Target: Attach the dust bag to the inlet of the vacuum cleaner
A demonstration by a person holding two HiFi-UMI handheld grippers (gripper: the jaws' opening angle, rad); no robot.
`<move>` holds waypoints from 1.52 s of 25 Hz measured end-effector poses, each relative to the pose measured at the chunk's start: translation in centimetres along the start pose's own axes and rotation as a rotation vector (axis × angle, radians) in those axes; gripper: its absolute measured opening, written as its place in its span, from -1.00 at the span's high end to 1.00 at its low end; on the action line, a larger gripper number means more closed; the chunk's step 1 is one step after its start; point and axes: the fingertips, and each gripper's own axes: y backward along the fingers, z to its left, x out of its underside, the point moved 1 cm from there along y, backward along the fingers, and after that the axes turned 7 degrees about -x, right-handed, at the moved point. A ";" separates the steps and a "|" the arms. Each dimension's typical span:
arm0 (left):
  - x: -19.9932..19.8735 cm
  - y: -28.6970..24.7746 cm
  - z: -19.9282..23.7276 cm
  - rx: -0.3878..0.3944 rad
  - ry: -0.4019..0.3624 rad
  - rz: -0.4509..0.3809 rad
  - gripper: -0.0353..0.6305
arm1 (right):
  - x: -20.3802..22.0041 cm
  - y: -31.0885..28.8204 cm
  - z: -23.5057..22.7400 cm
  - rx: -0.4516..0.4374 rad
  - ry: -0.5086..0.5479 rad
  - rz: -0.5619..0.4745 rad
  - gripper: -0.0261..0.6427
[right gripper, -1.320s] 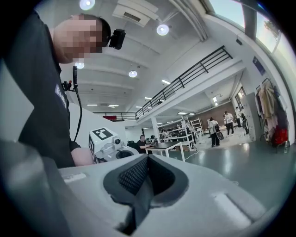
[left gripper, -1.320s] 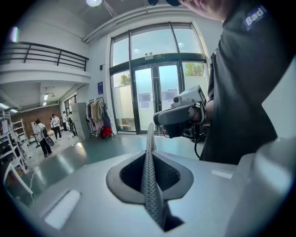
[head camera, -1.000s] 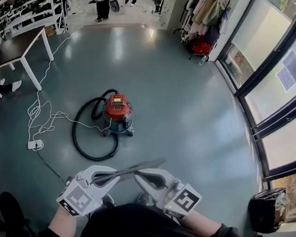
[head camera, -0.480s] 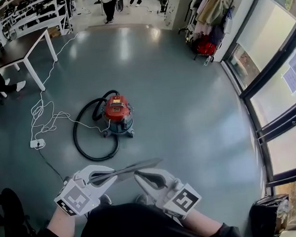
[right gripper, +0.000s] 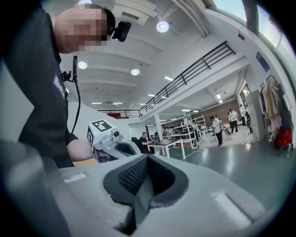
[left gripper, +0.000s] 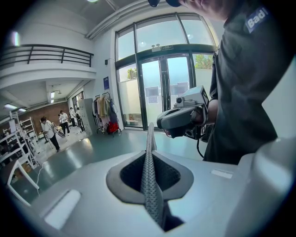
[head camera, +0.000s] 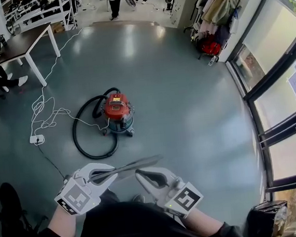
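Dust bag [head camera: 129, 167] on its way to the vacuum cleaner [head camera: 118, 109]. Head view: I hold the flat grey bag well short of the red machine, which stands on the floor ahead, ringed by its black hose [head camera: 82, 142]. My left tool [head camera: 111, 175] has one end of the bag; my right tool [head camera: 139, 175] sits just under it.

Left gripper view: the jaws are pinched on the bag's thin edge, seen end-on.

Right gripper view: the jaws are fully together, with nothing visible between them.

The inlet cannot be made out from here. The risks, as I judge them: a one-edge pinch may let the bag slip or sag, and the hose and white cable [head camera: 46, 119] beside the vacuum cleaner could snag my approach.
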 end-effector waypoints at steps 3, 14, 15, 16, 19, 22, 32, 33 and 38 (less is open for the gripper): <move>0.2 -0.6 1.5 0.002 0.003 -0.010 0.77 | 0.0 -1.1 -1.2 0.003 -0.003 0.004 0.94; 3.2 -1.9 11.8 0.073 -0.022 -0.040 0.77 | -0.9 -10.1 -7.0 0.055 0.015 0.062 0.94; 3.6 -1.9 13.1 0.082 -0.025 -0.041 0.77 | -0.9 -11.2 -7.6 0.061 0.018 0.070 0.94; 4.1 -2.0 14.2 0.094 -0.028 -0.040 0.77 | -0.9 -12.4 -8.3 0.070 0.017 0.079 0.94; 5.4 -2.1 17.4 0.135 -0.047 -0.029 0.77 | -1.0 -15.4 -10.2 0.108 -0.003 0.089 0.94; 6.2 -2.2 19.8 0.176 -0.074 -0.022 0.77 | -1.5 -18.0 -11.8 0.143 -0.018 0.085 0.94; 7.8 -5.6 23.0 0.252 -0.091 -0.029 0.77 | -1.6 -20.9 -17.1 0.194 -0.052 0.086 0.94; 7.8 -6.3 22.9 0.254 -0.087 -0.029 0.77 | -1.5 -20.7 -17.9 0.193 -0.057 0.085 0.94; 7.3 -9.8 22.9 0.241 -0.074 -0.011 0.77 | -1.0 -19.6 -21.7 0.156 -0.087 0.077 0.94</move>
